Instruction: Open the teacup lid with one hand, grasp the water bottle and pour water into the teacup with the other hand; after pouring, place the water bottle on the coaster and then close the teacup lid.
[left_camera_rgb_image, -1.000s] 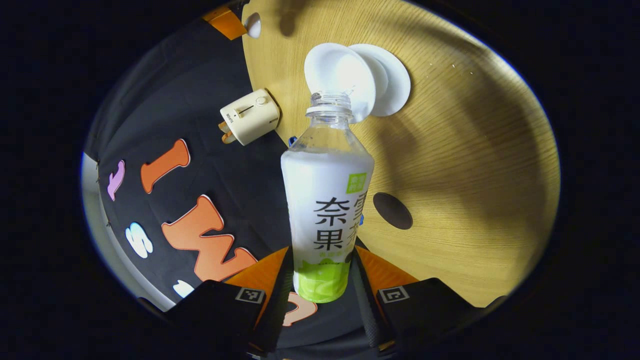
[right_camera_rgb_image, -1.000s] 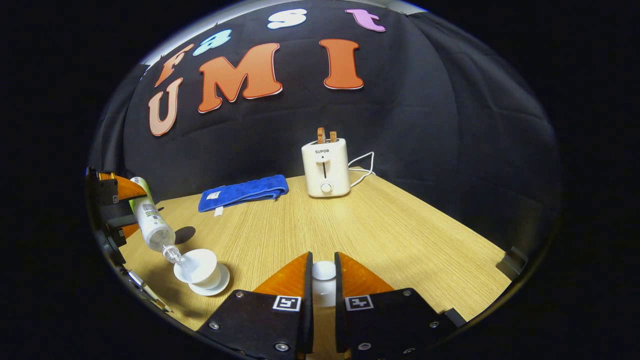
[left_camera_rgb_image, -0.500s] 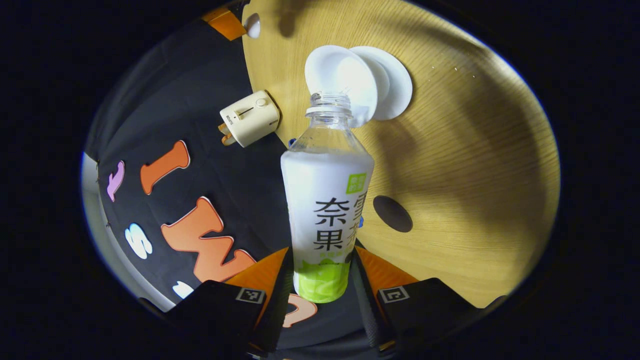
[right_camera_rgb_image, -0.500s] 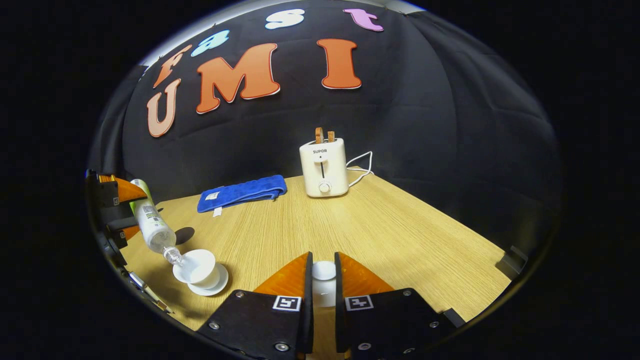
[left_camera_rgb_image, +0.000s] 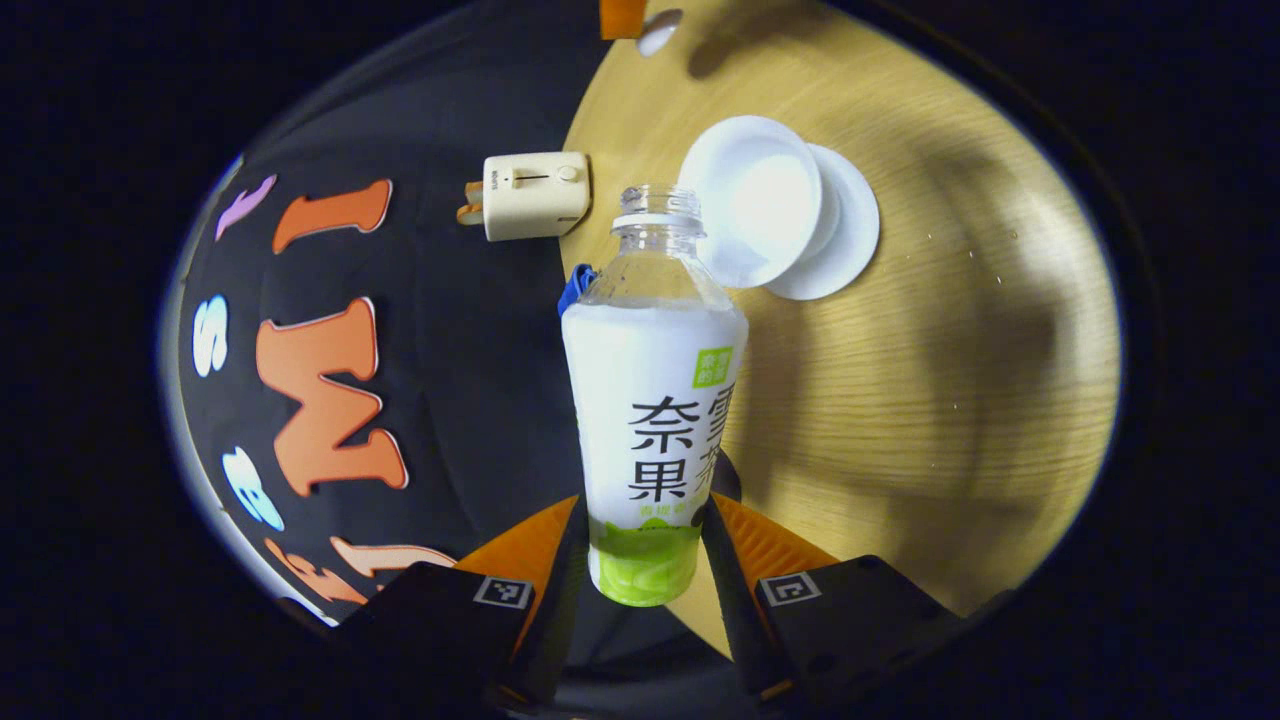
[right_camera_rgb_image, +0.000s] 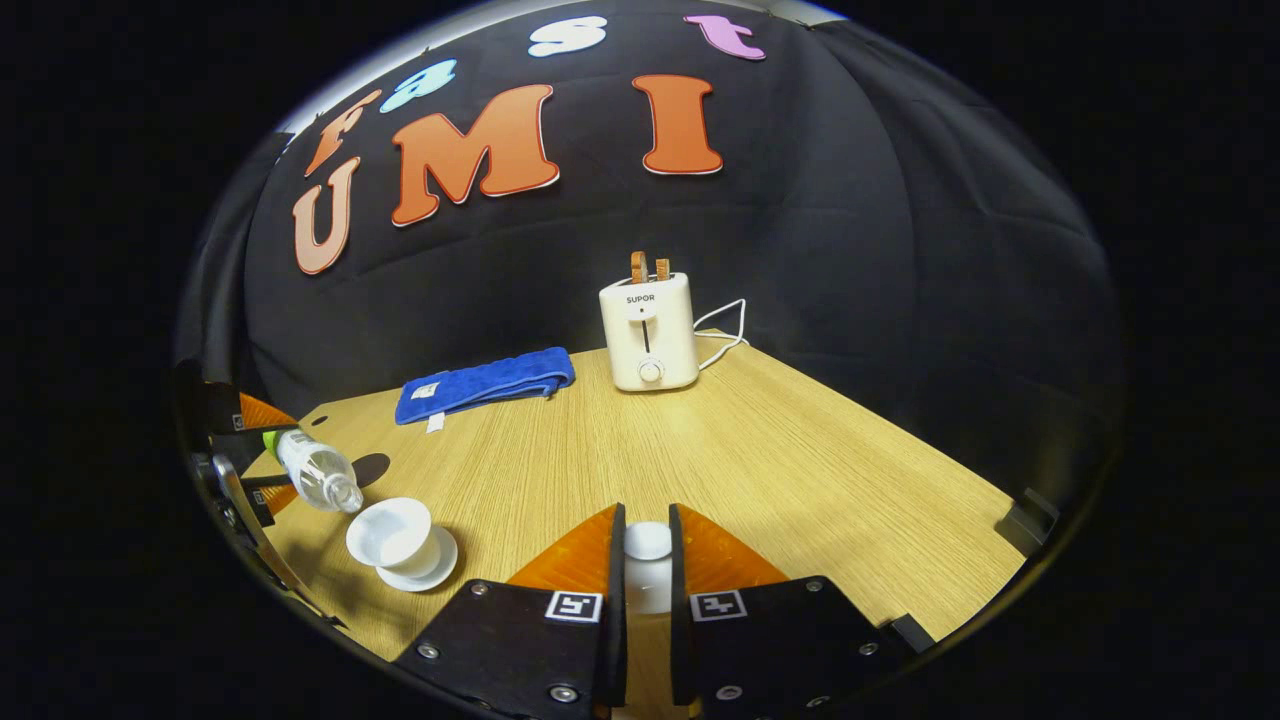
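- Left gripper (left_camera_rgb_image: 640, 545): I have both fingers pressed against the lower body of the water bottle (left_camera_rgb_image: 650, 400), one on each side. In the right gripper view the same gripper (right_camera_rgb_image: 245, 455) appears at the far left of the table, with the bottle (right_camera_rgb_image: 312, 472) tilted, mouth pointing toward the teacup.
- Water bottle: uncapped, with a clear neck. Its mouth sits just beside the rim of the teacup (left_camera_rgb_image: 755, 195), up in the air and not touching it.
- Teacup: white, open, standing on a white saucer (left_camera_rgb_image: 845, 240) on the wooden table (left_camera_rgb_image: 950, 400). In the right gripper view the cup (right_camera_rgb_image: 392, 530) stands near the table's left front edge.
- Right gripper (right_camera_rgb_image: 647, 560): I hold the fingers closed on the knob of the white teacup lid (right_camera_rgb_image: 647, 545), well apart from the cup.
- Coaster (right_camera_rgb_image: 370, 468): a dark disc on the table just behind the bottle's mouth.
- Background: a cream toaster (right_camera_rgb_image: 648, 330) and a folded blue towel (right_camera_rgb_image: 485, 383) near the table's far edge.
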